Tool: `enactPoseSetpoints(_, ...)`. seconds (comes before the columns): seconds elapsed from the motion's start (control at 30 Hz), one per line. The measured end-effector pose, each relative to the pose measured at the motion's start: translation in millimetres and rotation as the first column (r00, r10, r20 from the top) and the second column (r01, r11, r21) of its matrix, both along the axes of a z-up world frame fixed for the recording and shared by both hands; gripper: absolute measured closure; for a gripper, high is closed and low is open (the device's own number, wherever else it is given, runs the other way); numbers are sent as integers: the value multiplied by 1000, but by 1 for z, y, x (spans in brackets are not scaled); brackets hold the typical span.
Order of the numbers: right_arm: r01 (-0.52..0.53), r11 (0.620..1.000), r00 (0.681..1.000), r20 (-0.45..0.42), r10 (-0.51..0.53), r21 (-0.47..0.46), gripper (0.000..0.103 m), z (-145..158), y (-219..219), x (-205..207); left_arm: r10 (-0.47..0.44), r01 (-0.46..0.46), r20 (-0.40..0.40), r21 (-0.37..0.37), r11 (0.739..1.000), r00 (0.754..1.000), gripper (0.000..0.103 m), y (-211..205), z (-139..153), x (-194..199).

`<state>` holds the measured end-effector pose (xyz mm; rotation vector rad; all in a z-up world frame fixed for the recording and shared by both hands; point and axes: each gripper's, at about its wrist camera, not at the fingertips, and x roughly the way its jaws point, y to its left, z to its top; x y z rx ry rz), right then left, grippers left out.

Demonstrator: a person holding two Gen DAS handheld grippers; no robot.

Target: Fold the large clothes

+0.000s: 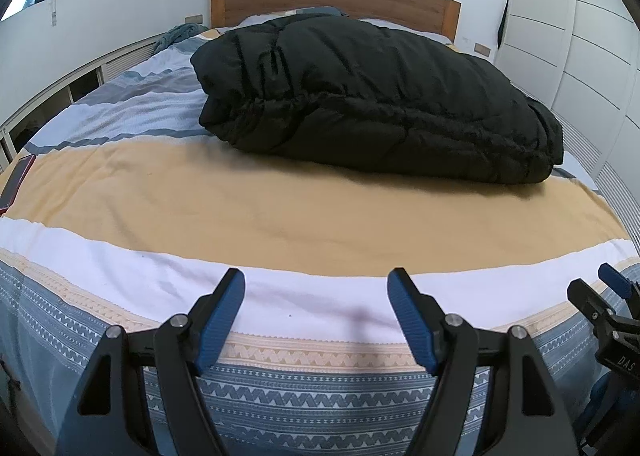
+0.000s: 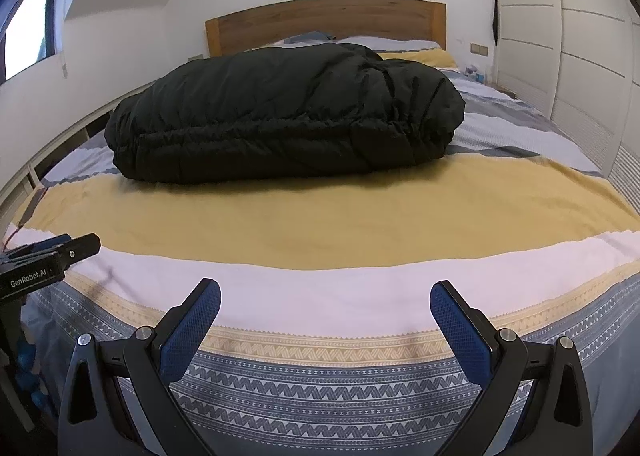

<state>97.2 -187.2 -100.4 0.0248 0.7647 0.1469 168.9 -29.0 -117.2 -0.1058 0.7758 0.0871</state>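
Both hand-held grippers, left point(image 1: 316, 288) and right point(image 2: 325, 298), hang wide open and empty above the foot of the bed point(image 1: 280, 196). Well beyond them, mid-bed, the black puffer coat point(image 1: 372, 96) lies as a compact doubled bundle; folding looks essentially finished, perhaps needing only tidying.

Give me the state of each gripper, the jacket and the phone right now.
left gripper: open, empty, hovering over the bed's foot edge.
right gripper: open, empty, beside the left.
black puffer jacket: bundled in a folded heap on the bed, untouched.
red phone: lying flat at the bed's left edge.
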Motion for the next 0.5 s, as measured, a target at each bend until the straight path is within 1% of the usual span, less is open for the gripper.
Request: enactPoseSetpoints(0.5, -5, 1000, 1000, -4, 5, -16, 0, -2, 0, 1, 0, 0, -2, 12, 1000, 1000, 31, 3, -2, -1)
